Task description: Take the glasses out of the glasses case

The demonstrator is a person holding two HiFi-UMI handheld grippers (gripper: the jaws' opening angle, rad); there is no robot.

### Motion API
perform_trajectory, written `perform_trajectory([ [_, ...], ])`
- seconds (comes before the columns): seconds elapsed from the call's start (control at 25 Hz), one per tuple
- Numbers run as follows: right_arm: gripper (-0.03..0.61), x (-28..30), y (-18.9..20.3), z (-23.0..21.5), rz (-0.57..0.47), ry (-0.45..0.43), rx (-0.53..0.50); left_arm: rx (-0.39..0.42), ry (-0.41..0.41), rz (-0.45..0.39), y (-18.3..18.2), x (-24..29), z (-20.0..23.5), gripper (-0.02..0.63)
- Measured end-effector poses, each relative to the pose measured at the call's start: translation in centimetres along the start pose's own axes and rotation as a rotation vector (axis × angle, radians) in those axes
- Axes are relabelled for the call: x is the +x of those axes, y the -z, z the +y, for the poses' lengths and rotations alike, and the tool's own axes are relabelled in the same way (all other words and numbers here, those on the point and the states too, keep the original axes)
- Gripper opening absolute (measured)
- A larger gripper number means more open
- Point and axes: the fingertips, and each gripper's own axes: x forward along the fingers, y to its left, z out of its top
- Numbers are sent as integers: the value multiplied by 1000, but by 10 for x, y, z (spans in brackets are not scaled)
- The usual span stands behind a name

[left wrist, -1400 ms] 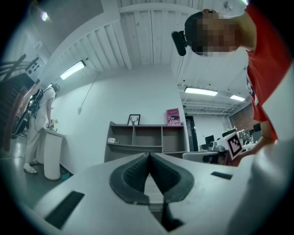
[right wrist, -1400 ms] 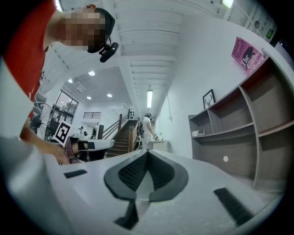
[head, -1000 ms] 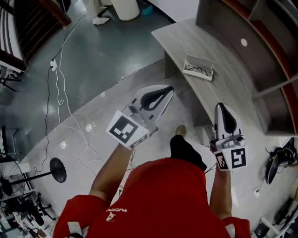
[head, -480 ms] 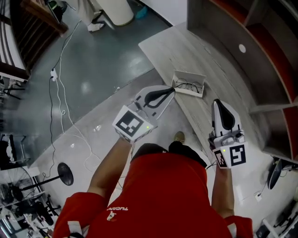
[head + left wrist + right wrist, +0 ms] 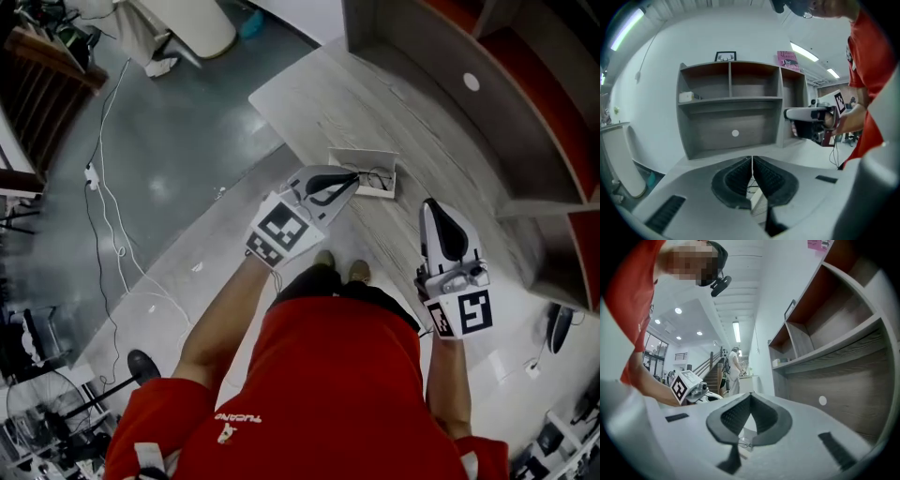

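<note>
An open white glasses case (image 5: pixel 367 161) lies on the grey wooden desk (image 5: pixel 309 94), with dark thin-framed glasses (image 5: pixel 377 178) inside it. My left gripper (image 5: pixel 354 179) is shut and empty, its tips right at the case's near edge. In the left gripper view, the gap under the shut left gripper (image 5: pixel 752 158) shows the glasses (image 5: pixel 751 189) just beyond. My right gripper (image 5: pixel 429 204), also shut and empty, hovers over the desk to the right of the case. A piece of the case (image 5: pixel 740 436) shows below the closed tips of the right gripper (image 5: pixel 750 394).
A grey shelf unit (image 5: pixel 469 56) with open compartments stands along the desk's far side, with a white round mark (image 5: pixel 472 82) on its back panel. Cables (image 5: pixel 103 187) run across the floor at left. The person's feet (image 5: pixel 339 270) stand at the desk's edge.
The person has stepped up to the desk. My left gripper has come down and forward to the case. The right gripper has advanced over the desk. Both stayed shut.
</note>
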Motion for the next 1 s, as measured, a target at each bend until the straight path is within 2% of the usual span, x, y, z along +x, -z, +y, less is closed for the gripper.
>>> perform_trajectory([
  [0.52,5,10,-2,-9,41,125,-11,100,218,253,54,60,11,19],
  [0.68,5,9,1,-17,51,163,-8,136,274,337,71,74,9,81],
  [1.0,5,6,8,-30,71,218,4,204,367,493,108,97,6,104],
])
